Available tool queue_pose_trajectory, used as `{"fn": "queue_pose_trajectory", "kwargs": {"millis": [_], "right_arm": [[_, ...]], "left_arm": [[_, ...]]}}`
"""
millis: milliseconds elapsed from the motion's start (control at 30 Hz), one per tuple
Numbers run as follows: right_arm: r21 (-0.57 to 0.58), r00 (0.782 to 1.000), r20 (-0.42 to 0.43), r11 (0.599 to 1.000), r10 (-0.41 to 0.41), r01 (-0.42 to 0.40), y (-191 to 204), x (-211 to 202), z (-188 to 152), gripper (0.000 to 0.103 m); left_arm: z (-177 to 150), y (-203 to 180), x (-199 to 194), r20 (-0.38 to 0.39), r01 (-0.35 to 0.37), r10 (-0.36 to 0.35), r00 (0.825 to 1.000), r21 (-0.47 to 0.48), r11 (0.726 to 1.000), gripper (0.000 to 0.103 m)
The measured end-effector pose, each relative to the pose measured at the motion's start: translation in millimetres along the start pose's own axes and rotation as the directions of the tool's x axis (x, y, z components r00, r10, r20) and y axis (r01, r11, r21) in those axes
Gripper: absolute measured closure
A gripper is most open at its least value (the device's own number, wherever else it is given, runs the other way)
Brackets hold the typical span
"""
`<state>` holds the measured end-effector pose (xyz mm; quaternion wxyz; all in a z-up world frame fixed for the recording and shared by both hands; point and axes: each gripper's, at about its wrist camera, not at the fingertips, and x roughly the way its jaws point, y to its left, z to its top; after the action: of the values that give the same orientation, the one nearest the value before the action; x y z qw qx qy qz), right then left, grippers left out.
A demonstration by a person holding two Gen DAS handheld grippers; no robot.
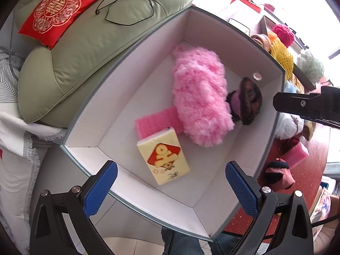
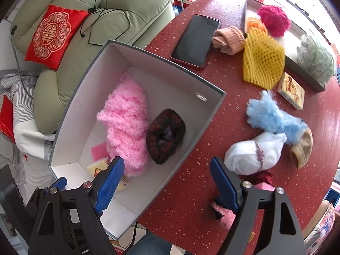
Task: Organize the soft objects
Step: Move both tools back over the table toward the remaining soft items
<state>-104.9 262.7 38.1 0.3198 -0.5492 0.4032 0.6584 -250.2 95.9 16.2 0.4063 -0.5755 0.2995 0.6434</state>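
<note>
Beyond both spread, empty grippers' fingers (image 1: 102,188) (image 2: 110,182), the dark knit roll (image 2: 165,136) lies boxed.

boxes (image 2: 212,106): 1 | phones (image 2: 195,40): 1 | red cushions (image 2: 51,36): 1 | yellow foam nets (image 2: 262,59): 1

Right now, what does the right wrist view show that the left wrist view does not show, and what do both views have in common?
Only the right wrist view shows the black phone lying on the red table and the whole white bundle beside the light blue fluffy item.

Only the left wrist view shows the whole yellow tissue pack and the pink foam sheet on the box floor.

Both show the white box, the pink fluffy item, the dark knitted item and the red cushion.
</note>
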Motion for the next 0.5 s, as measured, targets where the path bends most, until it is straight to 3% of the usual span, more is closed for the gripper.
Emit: {"fn": "queue_pose_trajectory", "kwargs": {"millis": [500], "right_arm": [[0.214,1.000,-0.001,0.977,0.001,-0.001,-95,-11,-68,0.018]], "left_arm": [[-10,-75,-12,-0.012,0.004,-0.002,1.000,0.202,0.979,0.001]]}}
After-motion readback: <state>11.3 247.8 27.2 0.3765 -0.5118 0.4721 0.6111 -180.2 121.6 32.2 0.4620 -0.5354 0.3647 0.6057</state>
